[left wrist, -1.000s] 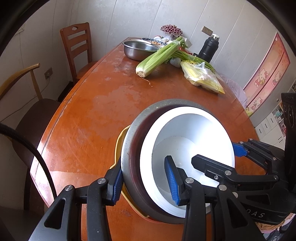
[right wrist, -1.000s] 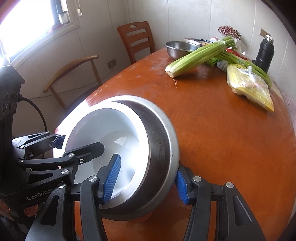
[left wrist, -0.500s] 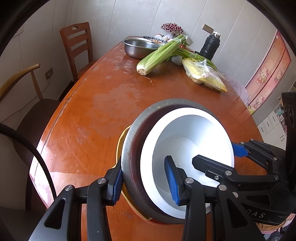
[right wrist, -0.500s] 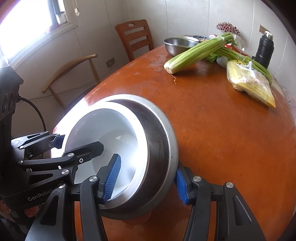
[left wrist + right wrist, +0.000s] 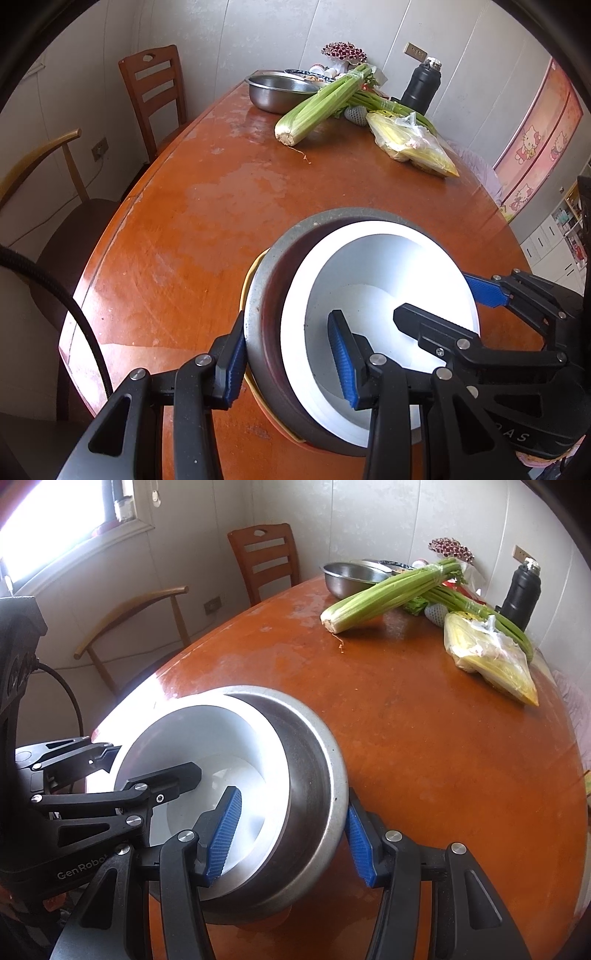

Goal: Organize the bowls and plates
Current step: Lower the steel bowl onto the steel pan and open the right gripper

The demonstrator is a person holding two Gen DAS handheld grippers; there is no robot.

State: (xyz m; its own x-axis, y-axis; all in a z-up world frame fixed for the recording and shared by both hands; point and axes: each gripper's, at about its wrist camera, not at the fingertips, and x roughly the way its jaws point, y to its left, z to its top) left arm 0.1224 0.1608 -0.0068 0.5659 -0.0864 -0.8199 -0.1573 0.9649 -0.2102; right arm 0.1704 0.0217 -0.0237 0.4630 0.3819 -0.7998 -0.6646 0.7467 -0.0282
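The left gripper [image 5: 288, 354] is clamped across the near left rim of the stacked bowls: one blue pad is pressed outside the steel bowl [image 5: 266, 295], the other inside the white bowl [image 5: 373, 280]. The opposite rim is grasped likewise by the right gripper [image 5: 291, 827]. A yellow-edged dish [image 5: 248, 280] is glimpsed beneath the stack, over the wooden table [image 5: 192, 221]. Farther off, celery [image 5: 317, 107] and a second steel bowl [image 5: 277, 92] are seen.

My right gripper [image 5: 291, 836] clamps the steel bowl's [image 5: 314, 775] rim; the white bowl [image 5: 207, 746] sits nested inside.
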